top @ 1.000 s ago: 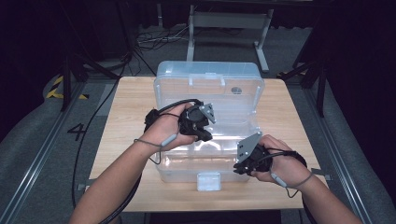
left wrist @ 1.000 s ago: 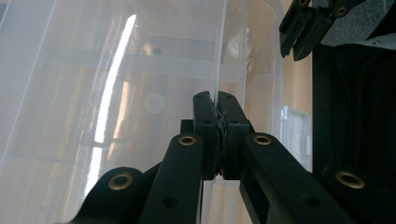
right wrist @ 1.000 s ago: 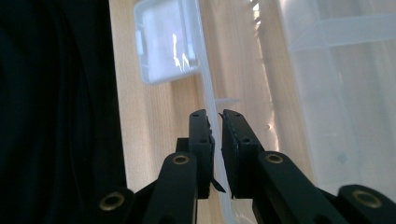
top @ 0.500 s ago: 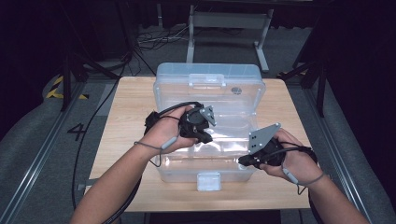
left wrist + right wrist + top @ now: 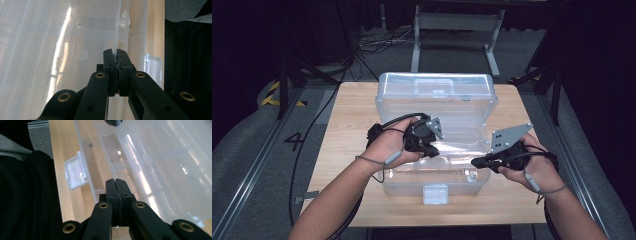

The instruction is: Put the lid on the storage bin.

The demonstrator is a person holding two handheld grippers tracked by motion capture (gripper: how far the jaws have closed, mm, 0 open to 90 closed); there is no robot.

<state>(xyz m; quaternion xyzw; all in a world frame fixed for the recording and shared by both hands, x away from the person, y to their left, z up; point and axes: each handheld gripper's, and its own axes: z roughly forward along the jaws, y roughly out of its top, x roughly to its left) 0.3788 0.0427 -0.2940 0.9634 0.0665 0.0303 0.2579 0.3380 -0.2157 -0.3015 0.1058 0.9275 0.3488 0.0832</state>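
A clear plastic box [image 5: 412, 182] stands in the middle of the wooden table [image 5: 347, 125], its lid [image 5: 437, 100] lifted at the front. My left gripper [image 5: 432, 150] hangs over the box's middle, shut on the lid's thin clear front edge, which runs in between the jaws in the left gripper view [image 5: 116, 53]. A white latch [image 5: 435, 194] hangs loose at the box's front wall. My right gripper [image 5: 476, 162] hovers at the box's right front corner and points left; it is shut with nothing between its jaws [image 5: 116, 181]. Below it lie the latch [image 5: 75, 173] and the box's divided inside.
Bare wood lies left and right of the box. Behind the table stand a metal frame [image 5: 457, 25] and cables on the floor. A rail [image 5: 257, 165] runs along the table's left side. The person's dark clothing [image 5: 30, 195] is close to the front edge.
My right gripper has risen and moved right, away from the box's front rim. The left gripper and the lid have stayed where they were.
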